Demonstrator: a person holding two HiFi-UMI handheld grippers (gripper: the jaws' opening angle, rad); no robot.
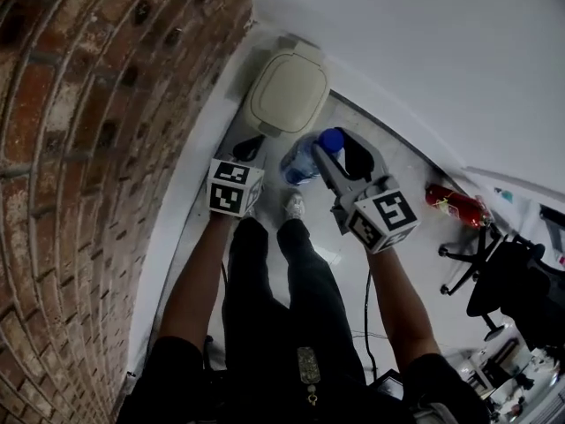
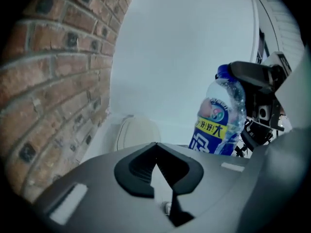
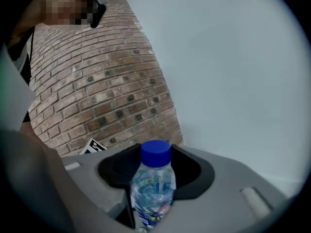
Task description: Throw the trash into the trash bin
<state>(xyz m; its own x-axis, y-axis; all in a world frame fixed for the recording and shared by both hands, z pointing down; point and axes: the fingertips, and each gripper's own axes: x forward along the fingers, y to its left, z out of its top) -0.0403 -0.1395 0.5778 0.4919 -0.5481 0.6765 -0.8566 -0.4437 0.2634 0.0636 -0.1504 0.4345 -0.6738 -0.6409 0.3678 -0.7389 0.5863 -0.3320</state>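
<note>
While the person stands on the pale floor (image 1: 397,170) in the corner between the brick wall (image 1: 79,148) and the white wall (image 1: 424,42), the right hand-held gripper (image 1: 323,155) pinches a clear plastic bottle (image 1: 303,162) with a blue cap. In the right gripper view the bottle stands upright between the two jaws, and its cap rises above them. The left hand-held gripper (image 1: 252,145) is beside it, with its jaws pressed together and nothing between them. The trash bin (image 1: 287,91) stands on the floor against the brick wall, and its beige lid is down. The bottle is in the air near the bin, not inside it. A red fire extinguisher (image 1: 455,203) lies on the floor further right, near a black office chair (image 1: 503,281).
</note>
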